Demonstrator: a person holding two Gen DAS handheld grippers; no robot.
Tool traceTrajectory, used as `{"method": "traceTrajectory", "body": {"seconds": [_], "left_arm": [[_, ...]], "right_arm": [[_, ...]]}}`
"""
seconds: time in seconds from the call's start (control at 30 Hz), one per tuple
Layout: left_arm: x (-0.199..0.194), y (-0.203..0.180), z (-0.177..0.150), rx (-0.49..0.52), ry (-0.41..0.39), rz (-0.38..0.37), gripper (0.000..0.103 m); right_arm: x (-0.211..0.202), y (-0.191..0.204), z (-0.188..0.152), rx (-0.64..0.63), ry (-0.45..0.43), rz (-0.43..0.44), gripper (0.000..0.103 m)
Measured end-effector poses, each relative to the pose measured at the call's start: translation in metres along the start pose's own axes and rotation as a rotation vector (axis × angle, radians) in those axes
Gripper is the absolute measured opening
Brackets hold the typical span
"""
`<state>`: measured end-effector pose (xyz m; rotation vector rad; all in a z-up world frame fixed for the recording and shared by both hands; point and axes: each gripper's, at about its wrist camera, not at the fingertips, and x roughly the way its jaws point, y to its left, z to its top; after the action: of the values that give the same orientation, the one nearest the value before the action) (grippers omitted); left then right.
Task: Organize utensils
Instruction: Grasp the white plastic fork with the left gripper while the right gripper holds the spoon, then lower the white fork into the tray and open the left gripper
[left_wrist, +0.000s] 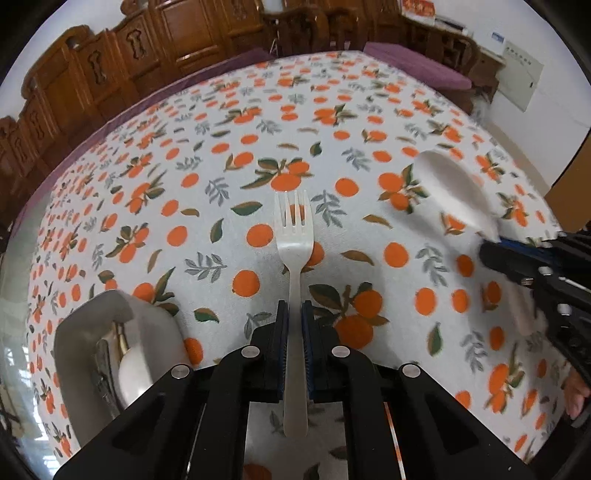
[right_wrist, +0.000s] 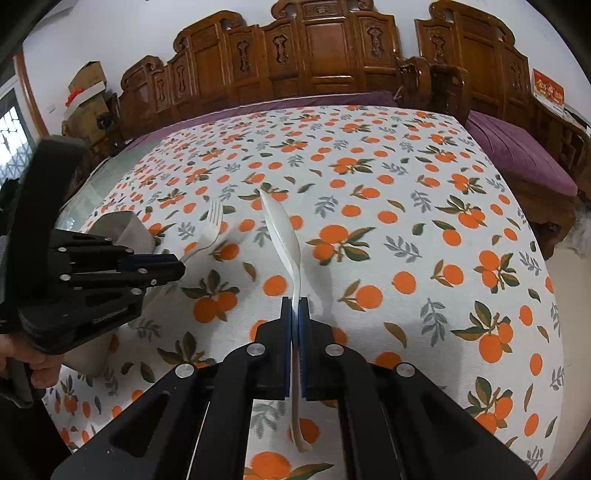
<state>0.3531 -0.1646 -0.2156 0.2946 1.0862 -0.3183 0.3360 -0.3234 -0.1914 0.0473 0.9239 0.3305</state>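
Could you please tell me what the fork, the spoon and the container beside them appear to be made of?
Fork: probably plastic, matte off-white all over, with thick blunt tines.
Spoon: likely the same plastic, white, smooth and thin-edged, with no metallic shine.
Container: pale grey with a dull finish; plastic or ceramic, hard to tell which.

My left camera looks steeply down along my fingers, close over the orange-print tablecloth (left_wrist: 369, 110). My right one looks down likewise, from beside it. Both share the cloth and carved wooden chairs (right_wrist: 325, 55) beyond.
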Motion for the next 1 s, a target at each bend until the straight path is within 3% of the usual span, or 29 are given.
{"method": "traceTrajectory", "body": {"seconds": [0.53,1.0], "left_arm": [[-0.089,0.036,-0.026,-0.046,-0.159,-0.011,0.007],[-0.105,0.081,-0.064,-0.112,-0.178,0.011,0.007]], "right_arm": [[-0.023,0.058,0.005,-0.093,-0.051,0.074,0.004],[-0.035,0.100,0.004,-0.142,-0.076,0.143,0.004]]}}
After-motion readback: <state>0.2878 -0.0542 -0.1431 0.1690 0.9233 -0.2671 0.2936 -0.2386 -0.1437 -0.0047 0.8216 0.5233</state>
